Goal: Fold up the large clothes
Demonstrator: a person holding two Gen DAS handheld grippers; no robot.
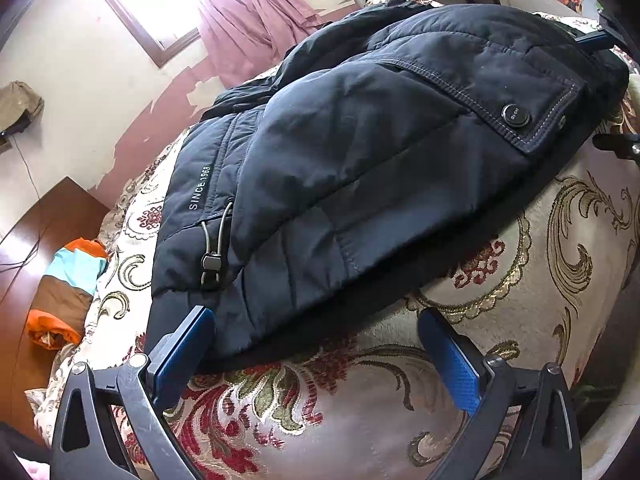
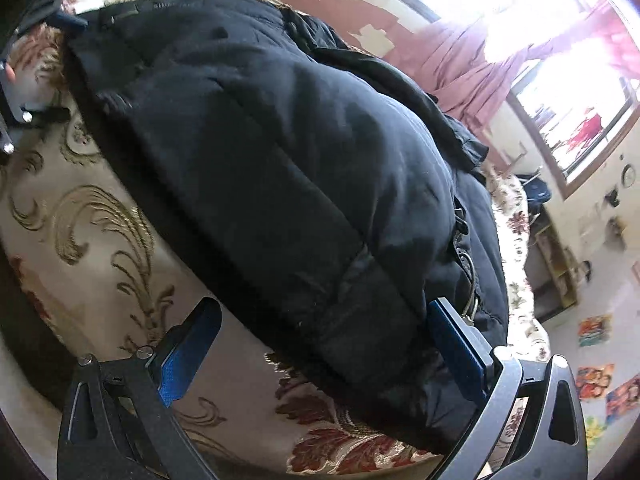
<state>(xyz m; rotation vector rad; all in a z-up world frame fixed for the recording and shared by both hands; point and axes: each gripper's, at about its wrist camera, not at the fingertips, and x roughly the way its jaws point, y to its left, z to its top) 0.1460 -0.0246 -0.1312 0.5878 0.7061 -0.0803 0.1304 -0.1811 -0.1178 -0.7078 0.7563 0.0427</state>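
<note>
A dark navy padded jacket (image 1: 360, 152) lies folded in a thick bundle on a floral bedspread (image 1: 500, 320). It has a pocket flap with a snap button (image 1: 516, 115), a drawcord toggle (image 1: 211, 261) and "SINCE 1968" print. My left gripper (image 1: 316, 328) is open at the jacket's near hem, its jaws wide with the hem edge between them. My right gripper (image 2: 324, 320) is open at the other end of the jacket (image 2: 280, 160), its jaws either side of the dark edge. Each gripper shows at the far side of the other's view.
The bedspread (image 2: 100, 220) covers a bed. A striped orange, blue and brown cloth (image 1: 68, 284) lies at the bed's left on wood. A window with pink curtains (image 1: 256, 28) and a peeling wall stand behind. Shelves (image 2: 556, 264) stand by the wall.
</note>
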